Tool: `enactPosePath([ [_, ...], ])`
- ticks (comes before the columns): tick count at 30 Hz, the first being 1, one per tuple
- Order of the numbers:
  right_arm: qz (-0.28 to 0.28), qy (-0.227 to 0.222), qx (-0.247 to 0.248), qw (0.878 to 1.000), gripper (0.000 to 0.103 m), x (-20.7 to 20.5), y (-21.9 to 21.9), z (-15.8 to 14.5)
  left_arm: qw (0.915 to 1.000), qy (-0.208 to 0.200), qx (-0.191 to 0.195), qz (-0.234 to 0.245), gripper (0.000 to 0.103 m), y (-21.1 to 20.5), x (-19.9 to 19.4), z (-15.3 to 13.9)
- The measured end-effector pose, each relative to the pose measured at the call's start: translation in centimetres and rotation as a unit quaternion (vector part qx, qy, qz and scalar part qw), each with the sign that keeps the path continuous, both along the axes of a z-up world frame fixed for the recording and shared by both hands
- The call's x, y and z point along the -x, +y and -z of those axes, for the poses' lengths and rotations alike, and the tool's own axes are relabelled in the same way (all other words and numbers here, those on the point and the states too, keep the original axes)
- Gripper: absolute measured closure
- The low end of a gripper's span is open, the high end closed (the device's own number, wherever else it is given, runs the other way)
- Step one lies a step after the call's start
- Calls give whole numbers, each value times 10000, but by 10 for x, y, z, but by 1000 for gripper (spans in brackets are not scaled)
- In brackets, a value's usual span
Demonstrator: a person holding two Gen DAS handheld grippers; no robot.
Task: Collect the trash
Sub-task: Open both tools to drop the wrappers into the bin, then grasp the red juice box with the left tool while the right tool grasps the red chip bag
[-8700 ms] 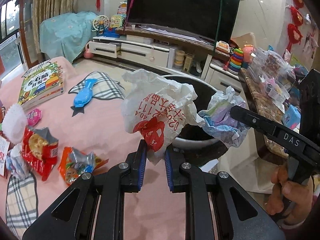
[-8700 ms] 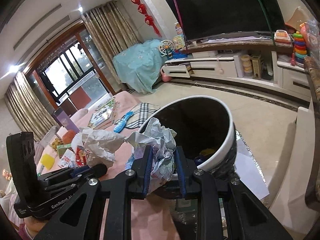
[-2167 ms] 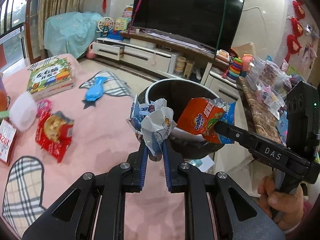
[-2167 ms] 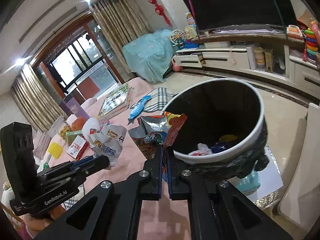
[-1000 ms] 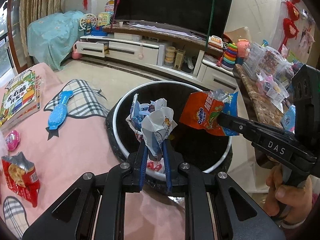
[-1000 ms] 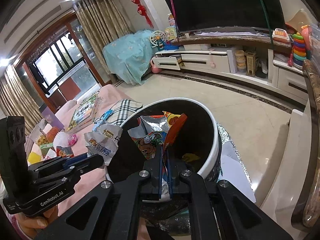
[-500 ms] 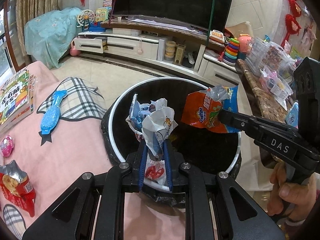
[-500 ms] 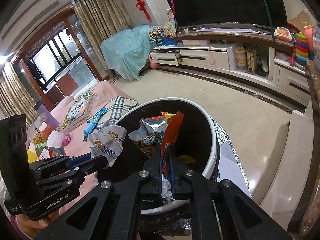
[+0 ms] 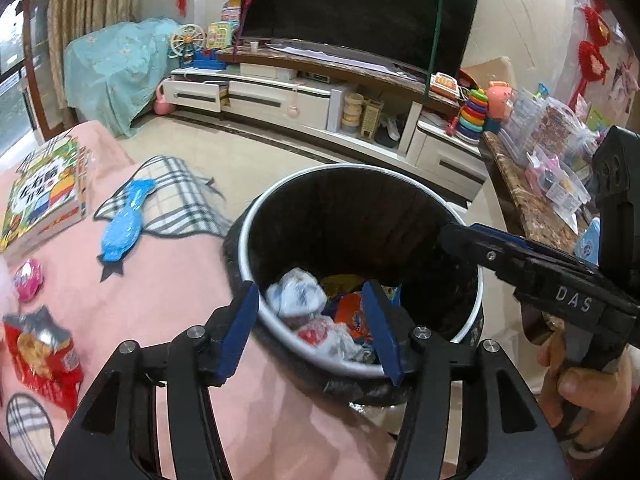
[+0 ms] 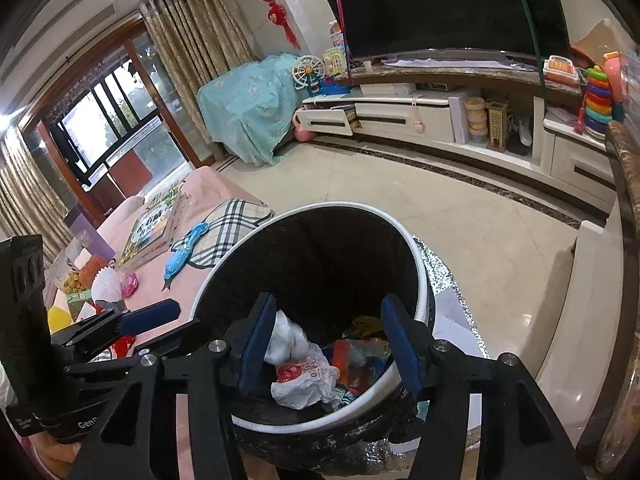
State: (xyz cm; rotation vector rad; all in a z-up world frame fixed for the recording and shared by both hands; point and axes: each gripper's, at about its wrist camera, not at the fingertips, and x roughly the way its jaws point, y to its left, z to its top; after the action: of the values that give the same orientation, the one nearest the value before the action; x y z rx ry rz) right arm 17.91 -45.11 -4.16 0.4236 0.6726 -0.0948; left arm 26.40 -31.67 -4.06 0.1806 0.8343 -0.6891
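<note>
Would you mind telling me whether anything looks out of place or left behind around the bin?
Yes: a red snack packet lies crumpled on the pink cloth left of the black bin, not with the wrappers inside it.

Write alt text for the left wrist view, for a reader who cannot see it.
The left gripper, jaws just opened and empty, hangs over a black trash bin with wrappers at its bottom. The right gripper, also open, reaches in from the right, held by a hand. A red snack packet lies on the pink cloth to the left.
</note>
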Motion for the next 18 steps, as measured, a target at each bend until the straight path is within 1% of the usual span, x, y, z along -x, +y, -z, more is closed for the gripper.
enactPosePath([
  [2, 5, -32, -36, 10000, 44, 2, 2, -2, 9999, 20, 61, -115, 42, 12, 3, 1],
  [4, -5, -96, -44, 9999, 35, 6, 6, -5, 9996, 15, 97, -252, 40, 28, 9, 2],
  [7, -88, -200, -46, 9998, 27, 11, 18, -8, 9989, -29, 119, -460, 37, 51, 18, 3],
  [12, -351, -341, -114, 9987, 25, 17, 48, -11, 9963, 5, 195, -837, 36, 89, 28, 6],
  [14, -451, -364, -143, 9982, 22, 18, 59, -11, 9944, 26, 197, -1034, 35, 110, 32, 9],
  [18, -662, -382, -169, 9969, 21, 17, 82, -11, 9903, 25, 202, -1377, 35, 146, 39, 15],
])
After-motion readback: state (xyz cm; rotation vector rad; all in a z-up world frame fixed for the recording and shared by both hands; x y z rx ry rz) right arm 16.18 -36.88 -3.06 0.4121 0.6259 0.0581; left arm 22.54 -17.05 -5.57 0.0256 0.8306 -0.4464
